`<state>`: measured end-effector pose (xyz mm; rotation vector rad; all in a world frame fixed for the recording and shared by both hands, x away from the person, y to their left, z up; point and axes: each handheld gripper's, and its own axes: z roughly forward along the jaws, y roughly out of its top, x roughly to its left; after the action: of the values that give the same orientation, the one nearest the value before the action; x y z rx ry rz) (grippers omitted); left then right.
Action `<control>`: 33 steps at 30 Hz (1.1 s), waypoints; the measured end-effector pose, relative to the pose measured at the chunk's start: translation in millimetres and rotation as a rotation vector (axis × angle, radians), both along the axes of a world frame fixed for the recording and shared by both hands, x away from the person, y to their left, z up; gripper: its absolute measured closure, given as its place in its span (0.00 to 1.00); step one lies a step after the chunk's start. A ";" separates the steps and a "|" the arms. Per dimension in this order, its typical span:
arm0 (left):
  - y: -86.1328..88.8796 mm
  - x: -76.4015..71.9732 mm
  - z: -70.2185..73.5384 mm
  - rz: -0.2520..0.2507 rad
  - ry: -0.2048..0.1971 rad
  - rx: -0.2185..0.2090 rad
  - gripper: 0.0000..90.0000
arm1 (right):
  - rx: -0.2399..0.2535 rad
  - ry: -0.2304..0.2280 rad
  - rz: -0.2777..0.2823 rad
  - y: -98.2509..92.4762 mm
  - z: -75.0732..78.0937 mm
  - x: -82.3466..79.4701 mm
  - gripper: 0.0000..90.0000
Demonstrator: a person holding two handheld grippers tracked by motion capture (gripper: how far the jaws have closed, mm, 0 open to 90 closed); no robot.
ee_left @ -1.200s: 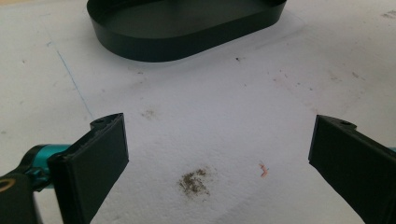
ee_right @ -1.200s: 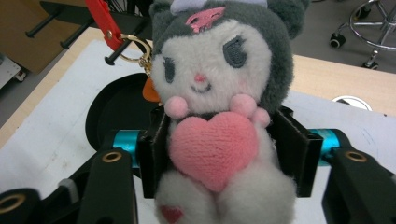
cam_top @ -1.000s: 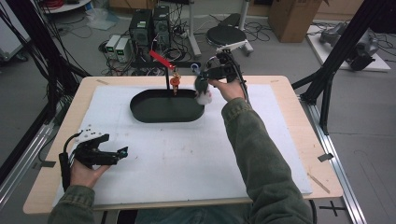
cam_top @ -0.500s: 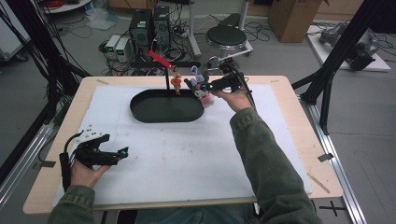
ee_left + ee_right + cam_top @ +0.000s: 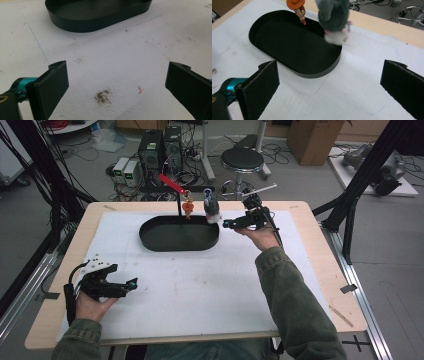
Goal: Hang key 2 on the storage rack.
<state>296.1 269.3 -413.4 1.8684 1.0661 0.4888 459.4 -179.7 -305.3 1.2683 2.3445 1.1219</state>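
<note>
Since the earlier frames: right gripper (image 5: 226, 224) withdrawn from the grey plush toy (image 5: 212, 208), shifted toward the table's right side and slightly lower; jaws just opened, now spread wide with nothing between them (confirmed in the right gripper view, both black jaws well apart over bare white mat). Grey plush toy released and hanging at the far right end of the tray, one item, with its pale underside (image 5: 336, 37) just above the tray rim. One orange figurine (image 5: 188, 208) suspended beside it, to the left in the high view, over the tray's far edge. Both hung from one stand, black post with red top arm (image 5: 170, 183), rising behind the tray. One black oval tray (image 5: 178, 234), empty inside, set on the white mat (image 5: 200, 290) toward the far middle of the table. Left gripper (image 5: 131, 283) unmoved, held low near the table's near left corner, pointing right across the mat; jaws spread wide and empty (left gripper view: two pads far apart, stained mat between them, tray wall (image 5: 97, 21) beyond). Two grippers total, one per hand, well apart from each other. Right gripper tip near the plush toy, not touching it. One wooden table (image 5: 310, 220) under the mat, light edge showing all round.
</note>
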 end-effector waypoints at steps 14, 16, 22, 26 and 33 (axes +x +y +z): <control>-1.0 -0.1 -0.2 -0.001 0.001 0.002 0.06 | 0.024 -0.068 0.027 -14.0 -9.4 -37.1 0.01; -0.7 -0.3 -0.1 -0.003 0.003 0.004 0.06 | 0.030 -0.073 0.027 -14.7 -10.9 -41.3 0.01; -0.8 -0.2 -0.5 -0.004 0.004 0.003 0.06 | 0.032 -0.086 0.036 -19.2 -18.6 -52.4 0.01; -0.7 -0.3 -0.5 -0.005 0.005 0.004 0.06 | 0.031 -0.088 0.033 -24.4 -24.3 -59.0 0.01; -2.1 -0.2 -1.5 -0.006 0.013 0.011 0.06 | 0.035 -0.084 0.030 -37.0 -36.6 -66.4 0.01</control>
<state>296.0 267.2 -414.9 1.8861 1.0680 0.4806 393.0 -216.7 -341.9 1.1772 2.2997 1.2071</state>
